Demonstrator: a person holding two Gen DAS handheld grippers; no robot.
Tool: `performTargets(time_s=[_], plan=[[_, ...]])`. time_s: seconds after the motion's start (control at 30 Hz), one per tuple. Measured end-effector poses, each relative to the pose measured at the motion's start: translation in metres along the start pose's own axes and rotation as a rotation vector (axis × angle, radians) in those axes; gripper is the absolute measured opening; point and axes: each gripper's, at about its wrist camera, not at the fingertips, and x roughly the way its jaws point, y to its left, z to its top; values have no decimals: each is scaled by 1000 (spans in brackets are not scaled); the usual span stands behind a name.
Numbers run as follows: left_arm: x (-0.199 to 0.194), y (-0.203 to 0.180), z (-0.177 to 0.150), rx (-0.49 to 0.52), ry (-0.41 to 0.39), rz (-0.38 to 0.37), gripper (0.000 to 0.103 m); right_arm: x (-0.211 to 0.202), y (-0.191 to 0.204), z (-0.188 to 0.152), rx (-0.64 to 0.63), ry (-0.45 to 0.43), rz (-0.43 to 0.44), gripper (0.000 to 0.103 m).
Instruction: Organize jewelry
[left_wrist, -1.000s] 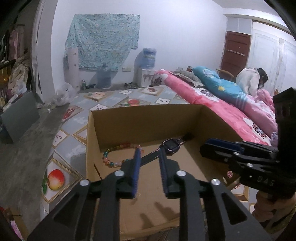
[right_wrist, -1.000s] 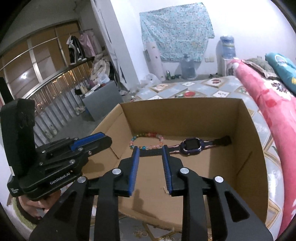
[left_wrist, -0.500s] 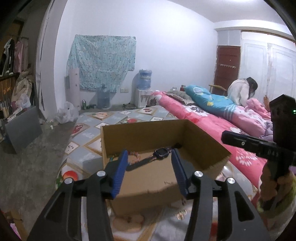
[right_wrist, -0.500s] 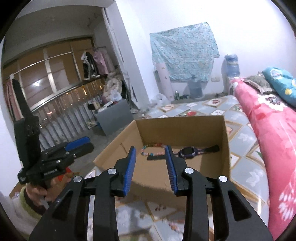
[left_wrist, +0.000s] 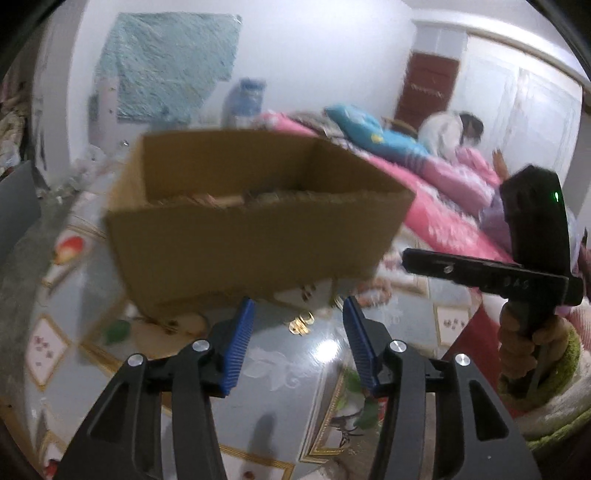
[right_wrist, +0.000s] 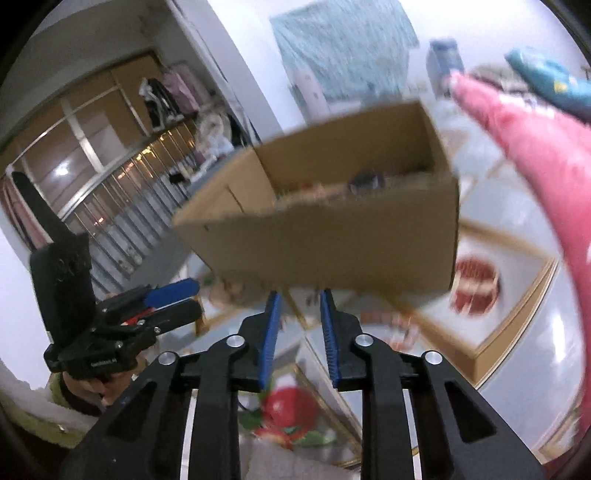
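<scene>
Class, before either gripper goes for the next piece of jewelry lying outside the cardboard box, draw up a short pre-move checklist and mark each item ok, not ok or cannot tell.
1. Left gripper open and empty: ok.
2. Right gripper open and empty: ok.
3. Gold jewelry lies on the mat ahead of the left gripper: ok.
4. Images sharp enough to aim: not ok, both views are motion-blurred.
5. Cardboard box upright, open top: ok.
6. What kind of piece the gold jewelry is: cannot tell.

Cardboard box (left_wrist: 255, 236) motion-blurred, its near wall hiding most contents, gold jewelry (left_wrist: 301, 322) too blurred to identify
</scene>
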Motion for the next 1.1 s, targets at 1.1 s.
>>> performTargets(time_s=[1.1], plan=[[82, -31, -6, 295, 174, 64, 10, 37, -6, -12, 26, 75, 39, 18]])
